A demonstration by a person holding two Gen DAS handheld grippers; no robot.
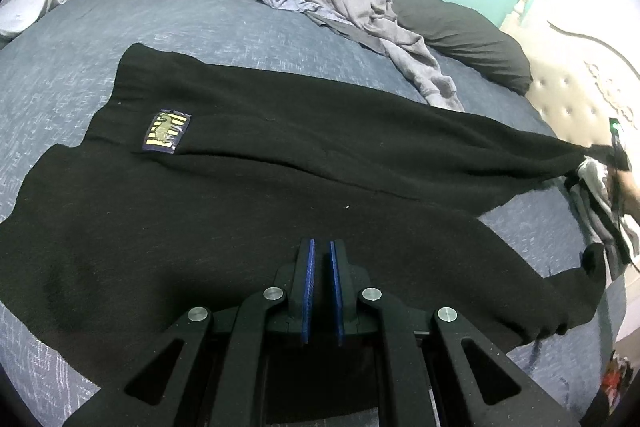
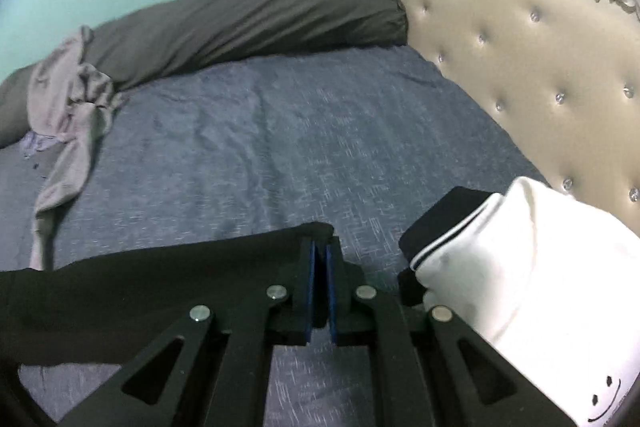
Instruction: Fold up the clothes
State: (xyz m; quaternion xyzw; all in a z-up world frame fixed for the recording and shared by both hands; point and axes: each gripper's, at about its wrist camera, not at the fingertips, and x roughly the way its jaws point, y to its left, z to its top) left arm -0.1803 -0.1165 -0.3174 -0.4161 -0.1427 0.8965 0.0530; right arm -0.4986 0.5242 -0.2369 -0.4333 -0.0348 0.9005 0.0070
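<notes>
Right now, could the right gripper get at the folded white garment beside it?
Probably not yet: the right gripper is shut on the black sweater, though nothing blocks the folded white garment alongside.

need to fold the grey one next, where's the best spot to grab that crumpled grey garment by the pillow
Probably the long tail of the grey garment trailing onto the blue sheet. It lies flat and single, clear of the dark pillow, so come from the near bed side; the bunched top gives no clean edge.
</notes>
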